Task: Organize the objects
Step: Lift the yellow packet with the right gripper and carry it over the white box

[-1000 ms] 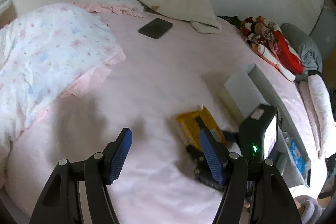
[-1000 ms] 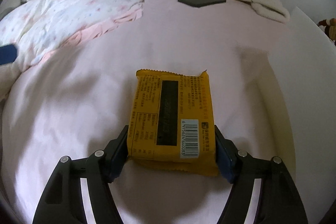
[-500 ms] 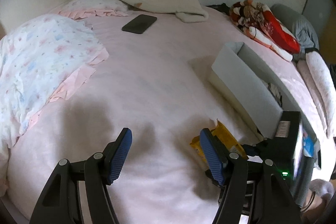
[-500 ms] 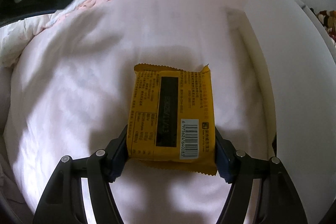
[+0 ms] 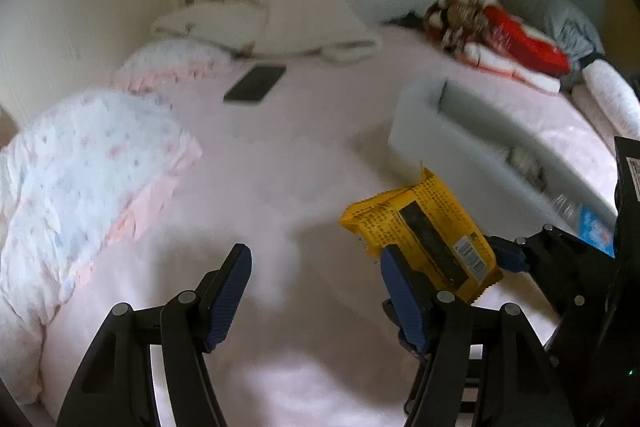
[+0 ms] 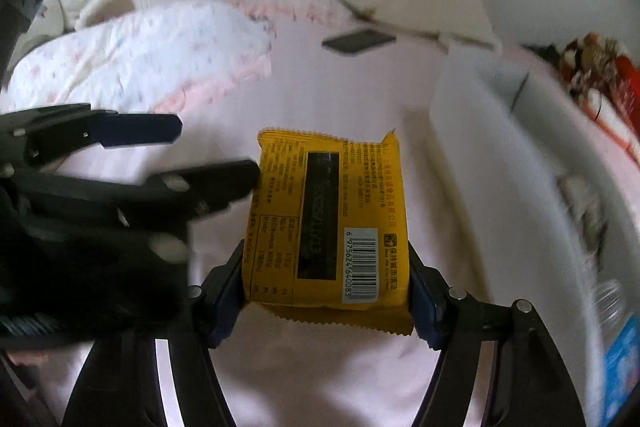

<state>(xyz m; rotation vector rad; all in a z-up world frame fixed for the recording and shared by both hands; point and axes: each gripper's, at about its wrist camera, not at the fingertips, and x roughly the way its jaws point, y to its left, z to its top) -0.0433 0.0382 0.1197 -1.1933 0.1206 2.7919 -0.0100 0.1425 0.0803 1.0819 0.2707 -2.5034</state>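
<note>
My right gripper (image 6: pixel 326 287) is shut on a yellow snack packet (image 6: pixel 332 223) with a barcode, held above the pink bed. The packet also shows in the left wrist view (image 5: pixel 420 231), just past my left gripper's right finger. My left gripper (image 5: pixel 316 287) is open and empty over the pink sheet; it shows in the right wrist view (image 6: pixel 176 151) to the left of the packet. A white storage box (image 6: pixel 500 163) stands right of the packet, also in the left wrist view (image 5: pixel 452 123), with small items inside.
A dark phone (image 5: pixel 256 83) lies farther up the bed. A floral pillow (image 5: pixel 80 163) is at the left, a cream blanket (image 5: pixel 272 11) at the head, and red striped and grey clothes (image 5: pixel 500 31) at the far right.
My right gripper has lifted the yellow packet off the sheet and tilted up. My left gripper has swung closer to it, and the white box has come nearer in both views.
</note>
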